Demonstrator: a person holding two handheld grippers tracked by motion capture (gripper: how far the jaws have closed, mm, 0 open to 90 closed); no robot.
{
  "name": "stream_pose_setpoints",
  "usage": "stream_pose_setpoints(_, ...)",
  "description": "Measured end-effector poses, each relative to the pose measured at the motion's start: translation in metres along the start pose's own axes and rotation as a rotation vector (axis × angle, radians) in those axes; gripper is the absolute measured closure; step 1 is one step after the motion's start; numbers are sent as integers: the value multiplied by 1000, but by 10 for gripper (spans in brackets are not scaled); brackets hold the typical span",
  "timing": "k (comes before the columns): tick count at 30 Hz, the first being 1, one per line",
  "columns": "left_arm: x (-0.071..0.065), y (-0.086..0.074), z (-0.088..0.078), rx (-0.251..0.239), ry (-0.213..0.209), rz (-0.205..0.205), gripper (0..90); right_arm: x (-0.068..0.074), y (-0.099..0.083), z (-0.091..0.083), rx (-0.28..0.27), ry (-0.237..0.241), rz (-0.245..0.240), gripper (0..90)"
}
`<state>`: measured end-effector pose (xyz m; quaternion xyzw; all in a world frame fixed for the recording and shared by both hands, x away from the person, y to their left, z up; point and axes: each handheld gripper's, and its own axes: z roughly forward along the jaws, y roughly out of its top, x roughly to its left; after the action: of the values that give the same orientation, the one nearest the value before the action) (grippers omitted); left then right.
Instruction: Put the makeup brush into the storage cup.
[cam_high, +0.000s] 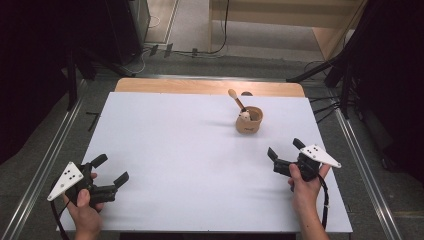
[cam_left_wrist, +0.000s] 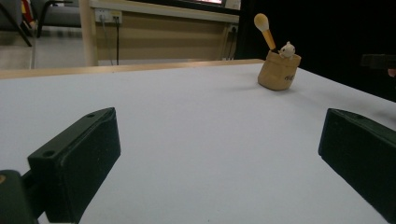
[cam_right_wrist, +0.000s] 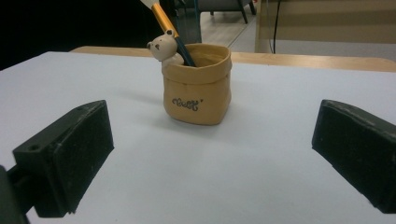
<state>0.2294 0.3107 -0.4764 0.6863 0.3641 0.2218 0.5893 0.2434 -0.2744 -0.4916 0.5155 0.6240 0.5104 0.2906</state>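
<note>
High view: one tan pot stands upright toward the far right of the white table, with one brush leaning out of it and one small bear figure at its rim. Right gripper sits near it, left gripper well apart; both have jaws spread and empty.
</note>
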Motion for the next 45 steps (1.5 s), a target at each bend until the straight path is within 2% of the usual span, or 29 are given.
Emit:
stream_pose_setpoints(7,0,0,0,-2,-1,-2,0,1,-9,-11,17,5,-16,0)
stream_pose_setpoints(11,-1,0,0,-1,-2,-2,0,-1,-14,-18,19,1,-7,0)
stream_pose_setpoints(22,0,1,-2,1,0,6,0,-6,-28,-42,42,-33,3,0)
stream_pose_setpoints(26,-1,1,-2,1,-2,9,0,-7,-29,-56,27,-45,16,0)
stream_pose_setpoints(30,-3,1,-1,12,-11,19,0,-5,-32,-65,28,-61,3,0)
stream_pose_setpoints(38,-5,1,0,17,-13,26,0,-6,-42,-76,40,-64,8,0)
stream_pose_setpoints(45,-5,1,1,22,-17,28,0,-5,-42,-78,37,-68,15,0)
